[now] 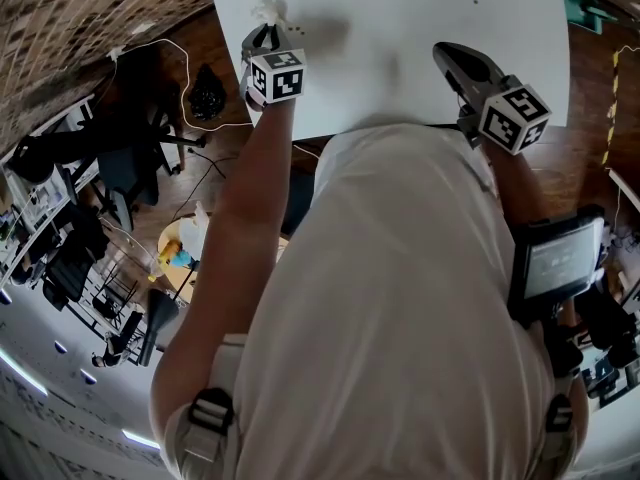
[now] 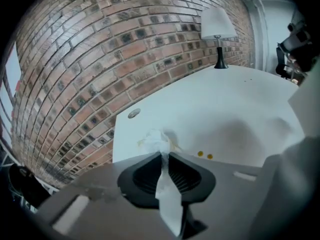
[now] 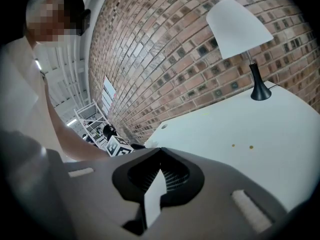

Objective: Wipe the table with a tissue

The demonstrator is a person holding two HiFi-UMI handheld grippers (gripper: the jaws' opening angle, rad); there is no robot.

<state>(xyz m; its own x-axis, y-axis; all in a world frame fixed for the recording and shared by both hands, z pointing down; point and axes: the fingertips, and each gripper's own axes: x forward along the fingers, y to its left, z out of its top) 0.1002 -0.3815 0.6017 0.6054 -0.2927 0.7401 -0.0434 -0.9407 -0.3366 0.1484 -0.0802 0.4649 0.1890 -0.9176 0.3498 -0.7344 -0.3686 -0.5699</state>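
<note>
Left tongs (image 2: 164, 155) are clamped on a white tissue (image 2: 156, 140), whose crumpled wad bulges just beyond their tips against the table (image 2: 240, 104) while a thin tail trails back between the jaws. Right tongs (image 3: 160, 150) are closed on nothing and sit well apart to the right, over the table's near edge. The tissue is judged feather-light, soft and easily torn, so the pinch belongs on the bunched middle just behind the wad, with gentle downward pressure.

The tissue (image 1: 268, 10) is on the table's (image 1: 420, 18) left side, in the left gripper (image 1: 262, 36); the right gripper (image 1: 447, 56) is over its right side; the lamp (image 2: 218, 34) stands at the far edge.
</note>
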